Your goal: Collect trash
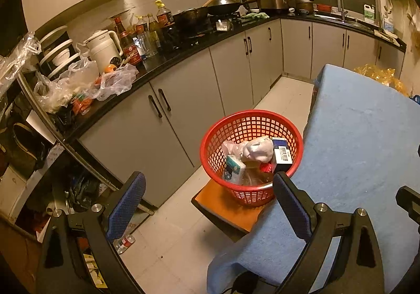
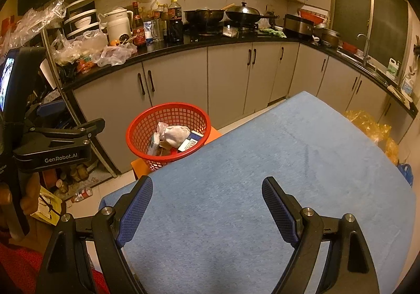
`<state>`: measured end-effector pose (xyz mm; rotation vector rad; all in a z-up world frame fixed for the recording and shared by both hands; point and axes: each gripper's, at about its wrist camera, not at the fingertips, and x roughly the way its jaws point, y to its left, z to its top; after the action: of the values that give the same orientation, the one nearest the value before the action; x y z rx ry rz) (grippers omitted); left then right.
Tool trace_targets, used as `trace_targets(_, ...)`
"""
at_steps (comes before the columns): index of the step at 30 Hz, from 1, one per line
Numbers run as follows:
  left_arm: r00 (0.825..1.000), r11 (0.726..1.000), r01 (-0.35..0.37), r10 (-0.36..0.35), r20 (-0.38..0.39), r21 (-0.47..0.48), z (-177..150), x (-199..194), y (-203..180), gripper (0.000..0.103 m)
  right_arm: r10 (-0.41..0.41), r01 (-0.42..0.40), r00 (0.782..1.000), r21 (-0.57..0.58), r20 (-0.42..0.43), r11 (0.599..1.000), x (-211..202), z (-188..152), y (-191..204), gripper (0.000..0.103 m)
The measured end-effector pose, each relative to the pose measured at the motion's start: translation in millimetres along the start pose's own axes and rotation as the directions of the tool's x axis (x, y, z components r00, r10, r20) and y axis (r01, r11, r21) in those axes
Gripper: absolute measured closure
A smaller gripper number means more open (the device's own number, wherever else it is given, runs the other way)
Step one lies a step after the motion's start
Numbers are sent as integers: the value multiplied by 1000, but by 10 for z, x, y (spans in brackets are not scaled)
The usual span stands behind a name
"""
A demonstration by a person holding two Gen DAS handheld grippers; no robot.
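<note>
Trash (image 1: 258,153) was seen already heaped in a red basket (image 1: 210,141), which stood on an orange stool (image 1: 225,208) touching the edge of the blue-covered surface (image 1: 362,136). Both sets of tongs were held apart and empty. The left tongs (image 1: 208,204) hovered over the floor and the near corner of the surface, with the basket at 12 o'clock just beyond the right-hand pad. The right tongs (image 2: 207,208) hung above the bare blue cloth, the basket lying at about 11 o'clock past the surface's edge.

No loose item could be found on the cloth, so the collecting was judged nearly or wholly done. If a further piece were to be fetched, the small bottle (image 1: 125,242) on the floor near the left tongs would be a likely candidate; it should be approached from above, gripped across its body, and released only once well inside the basket's rim, since the pile already stood high.
</note>
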<state>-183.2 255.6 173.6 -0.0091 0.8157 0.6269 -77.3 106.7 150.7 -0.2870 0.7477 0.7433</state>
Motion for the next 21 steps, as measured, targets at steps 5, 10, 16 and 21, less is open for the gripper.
trace_targets(5,1000,1000,-1,1,-2,-5,-15,16,48,6,-1,1,1000,-1,-3,1000,11,-4,33,14)
trace_targets(10,1000,1000,3,-3,-2,-5,-13,29,74,6,-5,5,1000,-3,-1,1000,13,-8,60,14)
trace_targets(16,1000,1000,12,-12,-6,-6,0,61,90,6,-10,10,1000,-3,-4,1000,24,-20,96,14)
trace_targets(21,999,999,32,-32,-16,-3,4,115,82,6,-17,17,1000,4,-8,1000,47,-37,105,14)
